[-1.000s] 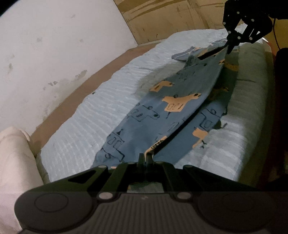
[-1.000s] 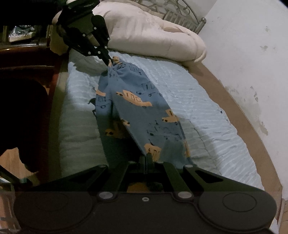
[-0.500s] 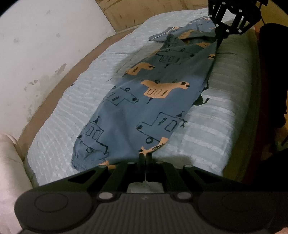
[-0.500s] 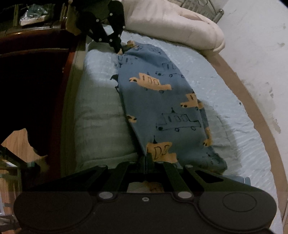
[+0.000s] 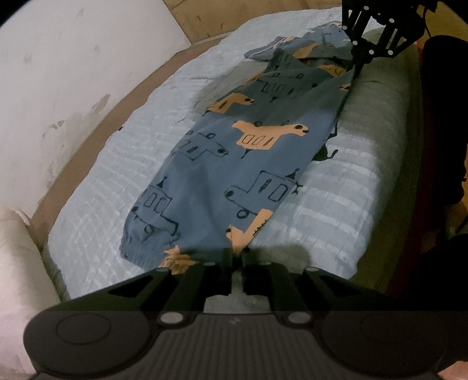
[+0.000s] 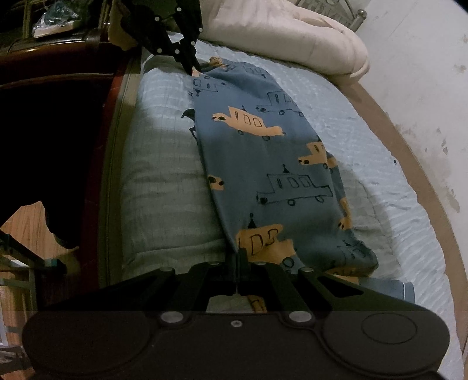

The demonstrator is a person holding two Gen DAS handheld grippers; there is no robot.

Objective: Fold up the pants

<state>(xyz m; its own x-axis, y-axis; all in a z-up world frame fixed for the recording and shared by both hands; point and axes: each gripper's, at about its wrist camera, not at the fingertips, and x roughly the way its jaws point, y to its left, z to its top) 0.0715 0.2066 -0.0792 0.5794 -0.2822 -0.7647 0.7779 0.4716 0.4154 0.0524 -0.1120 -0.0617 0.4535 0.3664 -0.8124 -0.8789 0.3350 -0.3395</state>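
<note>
pants (image 5: 251,163): no legible writing | left gripper (image 5: 236,257): opening, hem between | right gripper (image 6: 237,257): clamping pants

A bed (image 5: 122,175) fills most of both views, covered with a pale blue quilted spread (image 6: 365,152) ribbed in fine rows. Along its far side runs a brown band of frame (image 5: 96,146), and behind that a white wall (image 5: 73,64) with stains and patches of flaked paint. At one end stands a light wooden panel (image 5: 234,17); at the other lies a bunched cream duvet (image 6: 280,32), with curled metal bedhead bars (image 6: 330,8) above it. The near side of the mattress lies in shadow — the light is dim and uneven. Beside the bed stands dark reddish-brown wooden furniture (image 6: 58,70), and a strip of wooden floor (image 6: 26,228) shows below it.
</note>
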